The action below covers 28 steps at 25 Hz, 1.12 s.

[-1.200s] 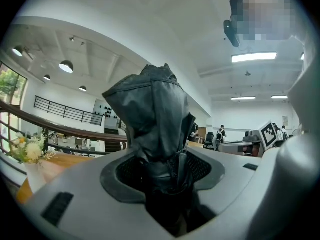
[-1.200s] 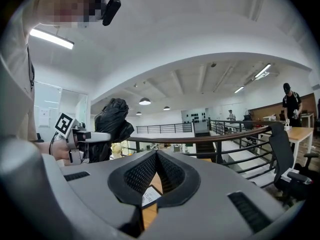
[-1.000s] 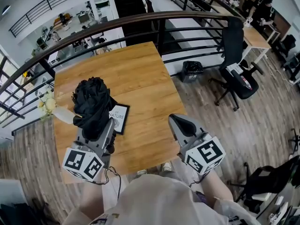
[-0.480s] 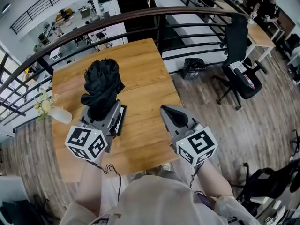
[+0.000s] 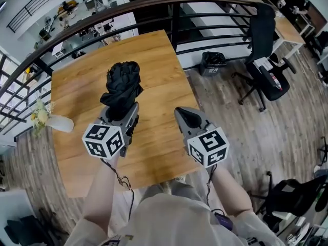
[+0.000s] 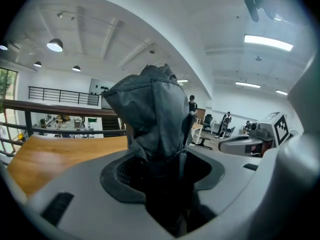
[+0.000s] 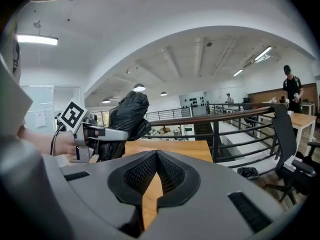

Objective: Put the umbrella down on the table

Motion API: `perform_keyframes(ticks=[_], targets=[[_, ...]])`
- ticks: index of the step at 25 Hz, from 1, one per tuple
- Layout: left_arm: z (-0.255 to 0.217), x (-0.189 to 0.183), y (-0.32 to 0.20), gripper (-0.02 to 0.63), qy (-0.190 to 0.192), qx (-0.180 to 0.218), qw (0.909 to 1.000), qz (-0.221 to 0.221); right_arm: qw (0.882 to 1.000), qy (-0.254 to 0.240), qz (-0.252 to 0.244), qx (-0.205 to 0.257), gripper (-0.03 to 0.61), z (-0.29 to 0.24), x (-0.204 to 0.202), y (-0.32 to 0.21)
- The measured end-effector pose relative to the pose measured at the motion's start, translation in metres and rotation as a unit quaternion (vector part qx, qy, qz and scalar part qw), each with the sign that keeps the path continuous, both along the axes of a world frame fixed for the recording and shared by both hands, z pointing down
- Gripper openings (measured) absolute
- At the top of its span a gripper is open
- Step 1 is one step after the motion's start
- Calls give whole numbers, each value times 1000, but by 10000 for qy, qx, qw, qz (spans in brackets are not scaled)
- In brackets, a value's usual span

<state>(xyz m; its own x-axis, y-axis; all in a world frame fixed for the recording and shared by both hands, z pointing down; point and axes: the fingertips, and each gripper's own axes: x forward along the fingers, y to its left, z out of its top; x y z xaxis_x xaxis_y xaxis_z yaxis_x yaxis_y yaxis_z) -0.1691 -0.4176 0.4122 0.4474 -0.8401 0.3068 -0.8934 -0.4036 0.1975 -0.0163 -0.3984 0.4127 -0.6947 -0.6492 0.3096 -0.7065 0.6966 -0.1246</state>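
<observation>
Now, my left tongs (image 5: 121, 111): gripping folded black fabric umbrella (image 5: 122, 83) (frame centre), over wooden table (image 5: 159, 70).
My right tongs (image 5: 184, 118): closed, empty.

Right gripper (image 7: 156, 153) has its jaws closed tip to tip with nothing in them, just wooden table (image 7: 185, 148) showing past them. Off to the jaws' left, the left gripper (image 7: 97, 133) holds a bunched-up black umbrella (image 7: 129, 115). A railing (image 7: 235, 118) runs behind, to the right.

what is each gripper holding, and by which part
The left gripper is shut on the folded black umbrella at its lower end; the bunched canopy sticks out beyond the jaws. The right gripper is shut and holds nothing.
</observation>
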Motion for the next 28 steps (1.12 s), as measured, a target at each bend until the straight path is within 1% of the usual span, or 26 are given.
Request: perform_keyframes(ticks=[4, 8, 9, 15, 20, 24, 28], targets=[[47, 0, -14, 239, -72, -456, 9989, 66, 9994, 146, 46, -324, 26, 32, 4, -12], [96, 7, -21, 239, 256, -963, 9950, 103, 9974, 318, 40, -639, 26, 71, 5, -17], [109, 7, -23, 239, 257, -1074, 9938, 95, 9967, 356, 39, -731, 26, 81, 5, -17], [185, 12, -26, 239, -67, -1773, 9840, 185, 9913, 521, 100, -1201, 26, 132, 9, -14], [235, 8, -24, 239, -331, -2224, 9741, 227, 9866, 617, 80, -1511, 26, 167, 5, -8], [272, 19, -20, 239, -291, -2504, 9673, 298, 9836, 689, 102, -1665, 26, 187, 13, -5], [289, 23, -15, 241, -236, -2759, 9604, 311, 9811, 647, 262, -1802, 26, 194, 21, -6]])
